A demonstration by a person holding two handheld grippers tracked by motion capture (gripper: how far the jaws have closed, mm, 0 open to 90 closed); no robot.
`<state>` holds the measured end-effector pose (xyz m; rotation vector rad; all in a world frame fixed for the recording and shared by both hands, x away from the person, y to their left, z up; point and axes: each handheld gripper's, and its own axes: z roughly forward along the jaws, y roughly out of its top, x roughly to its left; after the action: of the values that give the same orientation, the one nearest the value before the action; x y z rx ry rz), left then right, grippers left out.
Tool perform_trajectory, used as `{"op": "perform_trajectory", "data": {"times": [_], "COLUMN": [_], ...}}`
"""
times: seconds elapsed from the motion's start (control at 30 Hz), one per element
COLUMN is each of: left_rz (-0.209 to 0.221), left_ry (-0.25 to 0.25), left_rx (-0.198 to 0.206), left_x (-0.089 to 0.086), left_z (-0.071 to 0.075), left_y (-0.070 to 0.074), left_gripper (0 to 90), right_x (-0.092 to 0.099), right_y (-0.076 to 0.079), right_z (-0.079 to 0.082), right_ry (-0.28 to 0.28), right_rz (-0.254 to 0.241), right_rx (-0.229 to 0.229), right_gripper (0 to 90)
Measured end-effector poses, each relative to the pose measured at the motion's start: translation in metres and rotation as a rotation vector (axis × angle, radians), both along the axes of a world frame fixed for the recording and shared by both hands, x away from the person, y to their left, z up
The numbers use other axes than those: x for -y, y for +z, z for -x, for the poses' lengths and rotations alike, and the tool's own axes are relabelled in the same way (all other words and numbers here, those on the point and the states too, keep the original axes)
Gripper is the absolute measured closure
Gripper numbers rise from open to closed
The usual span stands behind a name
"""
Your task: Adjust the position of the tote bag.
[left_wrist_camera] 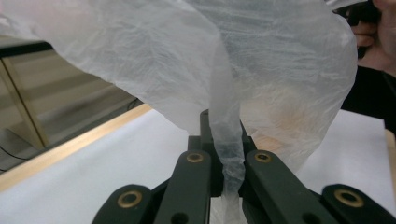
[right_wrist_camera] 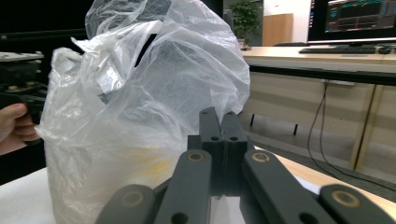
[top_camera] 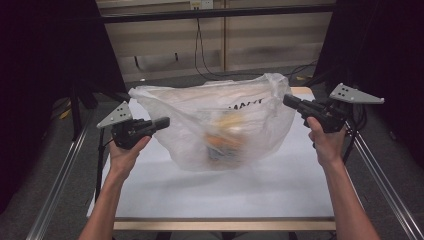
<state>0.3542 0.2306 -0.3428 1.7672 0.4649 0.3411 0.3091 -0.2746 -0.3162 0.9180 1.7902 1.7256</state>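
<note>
1. Plastic bag (top_camera: pixel 220 120), translucent white: dark block lettering printed on its upper front wall, seen in the high view. Only a fragment shows among the folds, roughly "…ANKY…"; the full wording cannot be read.
2. Computer monitor (right_wrist_camera: pixel 352 18), at the back in the right gripper view: lit screen with coloured lines of text, too small to read.

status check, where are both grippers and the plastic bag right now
Left gripper shut on a strip of the plastic bag. Right gripper shut at the bag's far edge, film between its fingers not clear. Bag on white table, nothing in the way.
</note>
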Motion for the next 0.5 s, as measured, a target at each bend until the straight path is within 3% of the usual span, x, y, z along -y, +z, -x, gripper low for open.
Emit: {"op": "perform_trajectory", "data": {"times": [0.03,0.1,0.23,0.3,0.43,0.5], "left_rz": [-0.024,-0.046,-0.055,-0.071,-0.077,-0.090], "left_ry": [0.010,0.035,0.053,0.036,-0.013,-0.011], "left_rx": [0.027,0.031,-0.009,-0.037,-0.055,-0.055], "left_x": [0.000,-0.002,-0.010,-0.012,-0.011,-0.010], "left_z": [0.000,-0.001,-0.012,-0.016,-0.015,-0.013], "left_y": [0.002,0.002,-0.013,-0.024,-0.028,-0.029], "left_gripper": [90.0,90.0,90.0,90.0,90.0,90.0], "right_x": [0.001,0.003,0.007,0.010,0.016,0.016], "right_y": [0.000,-0.002,-0.010,-0.015,-0.022,-0.023], "right_z": [0.000,-0.001,-0.008,-0.011,-0.015,-0.015], "right_ry": [-0.006,-0.034,-0.043,-0.046,-0.044,-0.044], "right_rz": [-0.008,0.009,0.006,0.008,0.012,0.017], "right_rx": [0.002,0.004,-0.023,-0.042,-0.071,-0.080], "right_gripper": [90.0,90.0,90.0,90.0,90.0,90.0]}}
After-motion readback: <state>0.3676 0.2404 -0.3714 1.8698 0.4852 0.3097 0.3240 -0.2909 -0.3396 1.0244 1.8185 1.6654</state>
